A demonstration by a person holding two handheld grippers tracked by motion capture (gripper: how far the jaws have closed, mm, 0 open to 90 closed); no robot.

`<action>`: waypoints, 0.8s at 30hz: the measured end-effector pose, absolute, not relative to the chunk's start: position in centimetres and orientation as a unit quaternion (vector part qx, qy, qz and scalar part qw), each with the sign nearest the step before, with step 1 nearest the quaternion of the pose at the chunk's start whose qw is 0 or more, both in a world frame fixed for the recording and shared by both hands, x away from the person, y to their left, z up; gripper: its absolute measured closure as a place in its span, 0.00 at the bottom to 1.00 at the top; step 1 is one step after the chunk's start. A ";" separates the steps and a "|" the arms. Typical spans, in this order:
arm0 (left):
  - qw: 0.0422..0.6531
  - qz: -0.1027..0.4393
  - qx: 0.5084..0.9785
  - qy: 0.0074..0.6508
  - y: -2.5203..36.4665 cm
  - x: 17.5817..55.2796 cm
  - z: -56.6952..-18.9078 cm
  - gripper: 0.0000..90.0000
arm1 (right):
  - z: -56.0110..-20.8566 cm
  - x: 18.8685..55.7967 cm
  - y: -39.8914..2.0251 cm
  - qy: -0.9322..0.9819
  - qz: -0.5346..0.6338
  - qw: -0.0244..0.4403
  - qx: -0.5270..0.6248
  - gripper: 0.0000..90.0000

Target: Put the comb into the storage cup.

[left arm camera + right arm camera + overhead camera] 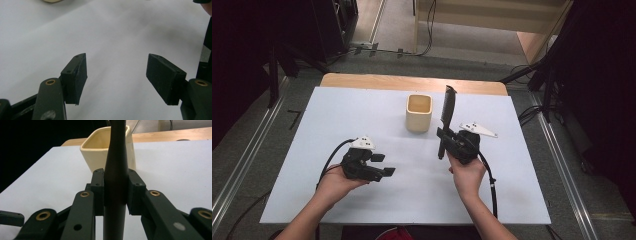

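Observation:
A long black tool (447, 107) with a slim handle stands nearly upright over the white table sheet (362, 115). My right gripper (443, 139) is shut on its lower handle, just right of a cream square cup (419, 112). In the right gripper view both pads clamp the dark handle (116, 182), with the cup (97, 147) close behind it. My left gripper (384, 165) hovers low at front left, pointing right. It is open, and only bare sheet lies between its pads (77, 75).
The sheet covers a wooden table whose far edge (412, 81) shows bare wood. Dark stands and cables flank the table on the floor. A cable (489, 185) trails from the right gripper along the forearm.

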State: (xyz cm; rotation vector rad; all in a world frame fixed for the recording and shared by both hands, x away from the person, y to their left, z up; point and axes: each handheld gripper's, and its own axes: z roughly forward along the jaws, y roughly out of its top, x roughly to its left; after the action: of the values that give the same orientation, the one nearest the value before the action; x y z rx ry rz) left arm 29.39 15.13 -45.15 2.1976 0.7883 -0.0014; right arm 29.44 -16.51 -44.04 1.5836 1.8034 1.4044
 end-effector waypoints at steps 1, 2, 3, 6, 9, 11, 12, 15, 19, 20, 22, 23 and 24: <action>0.394 0.002 0.864 0.312 15.4 29.3 -45.2 0.38 | -44.0 29.5 -16.4 0.640 0.496 0.178 0.559 0.78; 0.393 0.003 0.864 0.314 15.6 29.2 -45.2 0.38 | -43.9 29.5 -16.3 0.640 0.497 0.177 0.558 0.78; 0.394 0.004 0.863 0.317 15.9 29.1 -45.2 0.38 | -43.9 29.6 -16.2 0.640 0.498 0.174 0.558 0.78; 0.393 0.009 0.861 0.324 16.5 28.8 -45.2 0.38 | -43.8 29.8 -15.9 0.645 0.499 0.170 0.553 0.78; 0.393 0.010 0.858 0.331 17.2 28.6 -45.3 0.38 | -43.7 30.0 -15.6 0.648 0.500 0.168 0.550 0.78; 0.391 0.013 0.858 0.333 17.5 28.4 -45.3 0.38 | -43.6 30.1 -15.5 0.649 0.500 0.167 0.549 0.78; 0.392 0.013 0.857 0.335 17.7 28.3 -45.4 0.38 | -43.6 30.1 -15.4 0.649 0.502 0.167 0.547 0.78; 0.391 0.016 0.856 0.339 18.2 28.2 -45.4 0.38 | -43.5 30.3 -15.1 0.653 0.500 0.166 0.544 0.78; 0.389 0.020 0.853 0.346 18.9 28.1 -45.6 0.38 | -43.4 30.5 -14.9 0.655 0.499 0.165 0.543 0.78; 0.386 0.021 0.854 0.348 19.0 28.1 -45.6 0.38 | -43.4 30.6 -14.9 0.655 0.499 0.164 0.543 0.78; 0.387 0.021 0.853 0.350 19.2 28.1 -45.6 0.38 | -43.4 30.7 -14.8 0.656 0.499 0.162 0.543 0.78; 0.386 0.022 0.853 0.351 19.2 28.0 -45.6 0.38 | -43.4 30.8 -14.7 0.656 0.499 0.162 0.543 0.78; 0.386 0.020 0.852 0.352 19.3 28.0 -45.7 0.38 | -43.4 30.8 -14.7 0.656 0.499 0.160 0.543 0.78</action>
State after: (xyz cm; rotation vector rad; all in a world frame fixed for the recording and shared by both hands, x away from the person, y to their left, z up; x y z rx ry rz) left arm 28.04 19.31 -45.68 2.1700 0.8963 0.0520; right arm 30.81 -14.70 -43.36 1.5521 1.8747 1.4250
